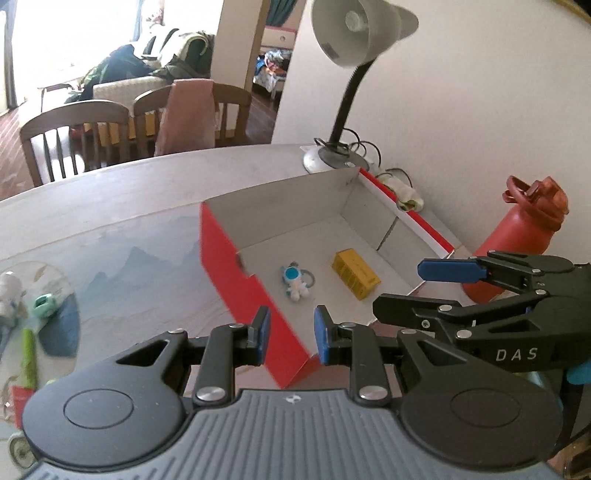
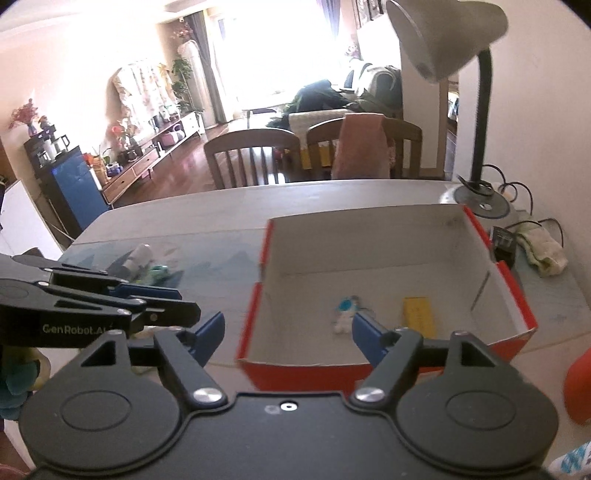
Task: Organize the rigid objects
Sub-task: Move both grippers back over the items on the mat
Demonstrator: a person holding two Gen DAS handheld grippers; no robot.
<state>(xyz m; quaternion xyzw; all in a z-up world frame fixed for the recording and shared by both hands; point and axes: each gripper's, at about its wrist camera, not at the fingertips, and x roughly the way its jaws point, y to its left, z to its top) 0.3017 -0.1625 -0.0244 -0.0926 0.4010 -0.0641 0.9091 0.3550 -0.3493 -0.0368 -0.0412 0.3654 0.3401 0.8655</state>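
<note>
An open red cardboard box point(image 1: 221, 254) point(image 2: 513, 295) with a white inside stands on the table. A small blue-and-white astronaut figure point(image 1: 295, 282) point(image 2: 345, 314) and a flat yellow packet point(image 1: 354, 273) point(image 2: 419, 314) lie on its floor. My left gripper point(image 1: 291, 336) point(image 2: 184, 301) hovers over the box's near left corner. Its blue pads stand only a narrow gap apart, with nothing between them. My right gripper point(image 2: 288, 332) point(image 1: 406, 291) hangs above the box's near edge with its jaws wide and empty. Several small loose items lie left of the box: a mint-green piece point(image 1: 44, 304), a white figure point(image 1: 9, 291) and a green stick point(image 1: 28, 354).
A red bottle point(image 1: 517, 236) point(image 2: 580, 387) stands right of the box, by the wall. A white desk lamp point(image 1: 354, 33) point(image 2: 443, 33) leans over the box's far end, with cables and a cloth point(image 2: 539, 251) beside its base. Wooden chairs point(image 2: 251, 158) stand beyond the table's far edge.
</note>
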